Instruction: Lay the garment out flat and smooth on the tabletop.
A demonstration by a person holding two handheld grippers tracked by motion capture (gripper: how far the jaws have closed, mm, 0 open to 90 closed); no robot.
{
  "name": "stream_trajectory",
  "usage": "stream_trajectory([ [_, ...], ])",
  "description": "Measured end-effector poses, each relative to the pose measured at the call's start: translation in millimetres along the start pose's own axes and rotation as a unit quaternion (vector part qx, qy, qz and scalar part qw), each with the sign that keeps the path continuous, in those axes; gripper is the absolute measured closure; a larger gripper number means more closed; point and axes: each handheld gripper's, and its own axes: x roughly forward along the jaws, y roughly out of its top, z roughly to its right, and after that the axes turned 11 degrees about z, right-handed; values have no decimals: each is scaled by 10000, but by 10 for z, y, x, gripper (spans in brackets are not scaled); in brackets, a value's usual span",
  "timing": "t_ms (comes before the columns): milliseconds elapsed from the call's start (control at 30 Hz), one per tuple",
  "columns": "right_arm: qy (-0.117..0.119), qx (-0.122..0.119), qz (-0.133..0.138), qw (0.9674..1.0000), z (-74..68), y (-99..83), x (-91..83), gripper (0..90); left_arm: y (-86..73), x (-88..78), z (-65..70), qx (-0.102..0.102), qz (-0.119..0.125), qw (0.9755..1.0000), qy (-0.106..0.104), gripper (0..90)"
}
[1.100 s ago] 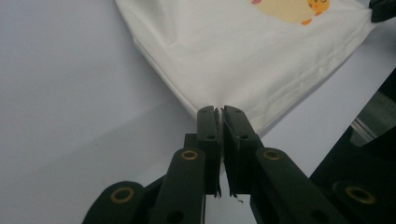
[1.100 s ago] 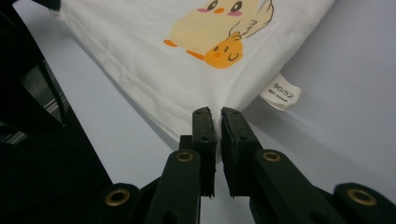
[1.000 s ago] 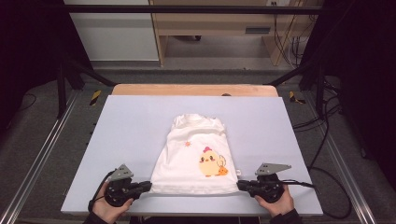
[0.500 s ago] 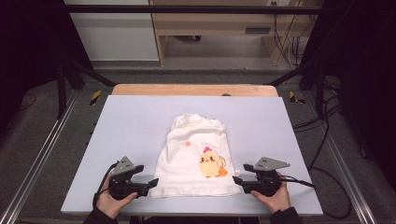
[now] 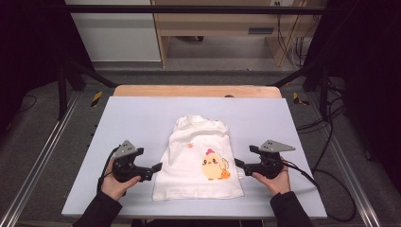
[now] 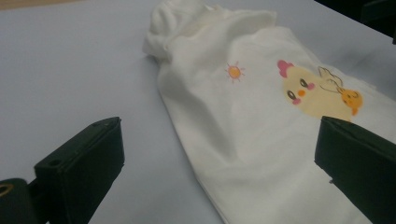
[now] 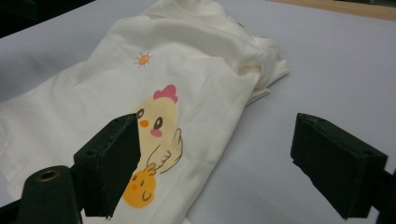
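A cream shirt [image 5: 198, 161] with a yellow chick print [image 5: 213, 166] lies flat on the lavender table [image 5: 142, 118], collar end away from me. My left gripper [image 5: 158, 166] hovers at the shirt's left edge, pointing right. In the left gripper view its jaws have just been opening and stand wide, left gripper [image 6: 217, 135] gripping nothing, the shirt [image 6: 243, 116] lying ahead. My right gripper [image 5: 236, 163] sits at the shirt's right edge, pointing left. Its jaws have also just been opening; in the right gripper view the right gripper [image 7: 215, 121] is open over the shirt [image 7: 93, 93].
A wooden strip [image 5: 196, 91] runs along the table's far edge. Metal frame rails [image 5: 42, 156] flank the table on both sides. Cables [image 5: 326, 123] lie on the floor at the right. Bare table surface lies left and right of the shirt.
Both grippers were shut at the shirt's lower corners; they have opened, let go of the hem and moved away from me along the shirt's sides.
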Motion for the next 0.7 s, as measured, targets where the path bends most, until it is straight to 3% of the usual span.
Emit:
stream_trajectory([
  [133,1,12,36,10000,58,54,109,176,80,143,-106,-88,94,9999,53,13],
  [367,21,19,136,9999,137,179,339,159,215,397,-211,-10,295,9992,253,13],
  [700,-29,18,164,9999,230,301,690,142,308,753,-299,-10,225,9993,290,15],
])
